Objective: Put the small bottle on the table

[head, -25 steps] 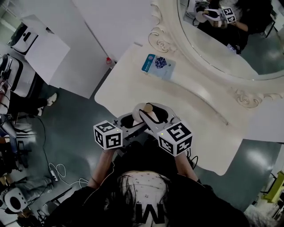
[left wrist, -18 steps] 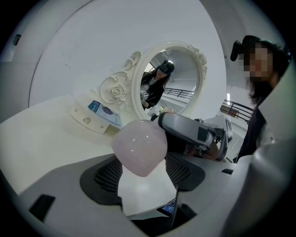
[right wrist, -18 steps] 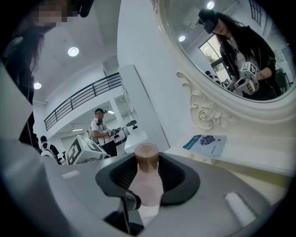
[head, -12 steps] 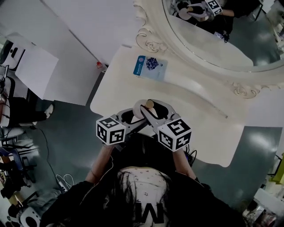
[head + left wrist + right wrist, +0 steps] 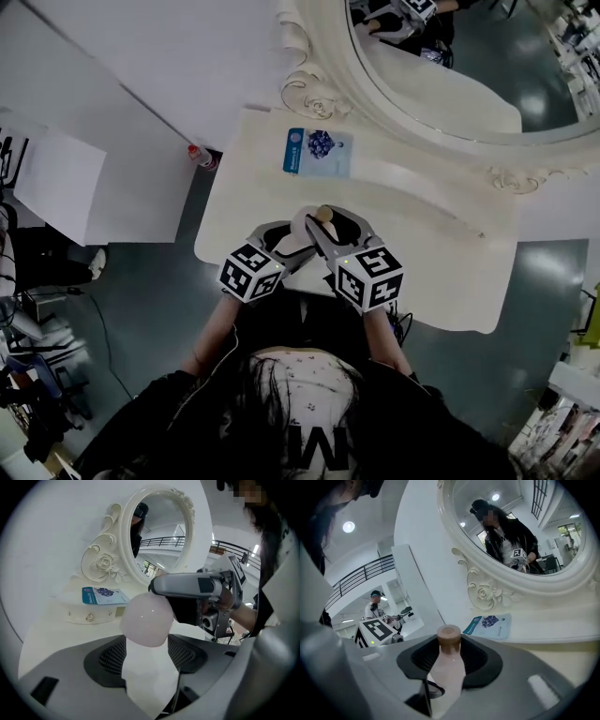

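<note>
The small bottle [image 5: 318,223], pale pink with a brown cap, hangs over the front part of the cream dressing table [image 5: 431,272]. My left gripper [image 5: 292,234] and right gripper [image 5: 324,231] cross at it, and both are shut on it. In the left gripper view the bottle's rounded pale body [image 5: 149,620] fills the gap between the jaws, and the right gripper [image 5: 197,585] reaches across behind it. In the right gripper view the bottle [image 5: 448,667] stands between the jaws with its cap pointing away.
A blue and white packet [image 5: 317,152] lies on the raised shelf at the table's back, below the ornate oval mirror [image 5: 422,103]. A small red-capped bottle [image 5: 197,156] stands on the floor left of the table. White panels stand to the left.
Both grippers have moved forward and down over the table with the bottle still between them. The head camera has shifted, so the table sits more centrally in view.
</note>
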A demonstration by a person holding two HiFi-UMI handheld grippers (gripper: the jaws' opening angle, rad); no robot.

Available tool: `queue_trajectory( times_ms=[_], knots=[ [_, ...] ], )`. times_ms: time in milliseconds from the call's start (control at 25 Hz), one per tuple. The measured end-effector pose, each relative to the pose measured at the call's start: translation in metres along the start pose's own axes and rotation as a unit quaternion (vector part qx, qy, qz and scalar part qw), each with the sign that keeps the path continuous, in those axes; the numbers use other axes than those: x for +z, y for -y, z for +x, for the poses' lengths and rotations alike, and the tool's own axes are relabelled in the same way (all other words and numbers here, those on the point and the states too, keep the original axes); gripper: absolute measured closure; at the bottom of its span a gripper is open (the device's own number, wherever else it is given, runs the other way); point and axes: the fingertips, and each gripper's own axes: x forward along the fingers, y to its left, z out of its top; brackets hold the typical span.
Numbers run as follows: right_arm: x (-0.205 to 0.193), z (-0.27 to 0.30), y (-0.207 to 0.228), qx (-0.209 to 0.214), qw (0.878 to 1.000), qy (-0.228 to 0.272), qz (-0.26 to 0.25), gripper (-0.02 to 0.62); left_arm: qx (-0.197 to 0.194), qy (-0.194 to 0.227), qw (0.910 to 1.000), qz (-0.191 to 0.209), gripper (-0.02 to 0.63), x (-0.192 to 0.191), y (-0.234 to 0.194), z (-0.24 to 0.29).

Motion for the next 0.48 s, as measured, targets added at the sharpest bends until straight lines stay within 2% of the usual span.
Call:
queue_trajectory(
  times_ms=[200,480],
  knots=[
    [-0.005,0.017,0.022,-0.052,0.999,-0.002,0.009,0.445,-0.005,-0.006,0.9999,-0.01,0.33,-0.007,-0.031,-0.007],
    [-0.021,0.049,0.057,-0.108,0.993,-0.003,0.038,0.445,-0.017,0.016,0.9987,-0.045,0.331,-0.004,-0.069,-0.032]
  ],
)
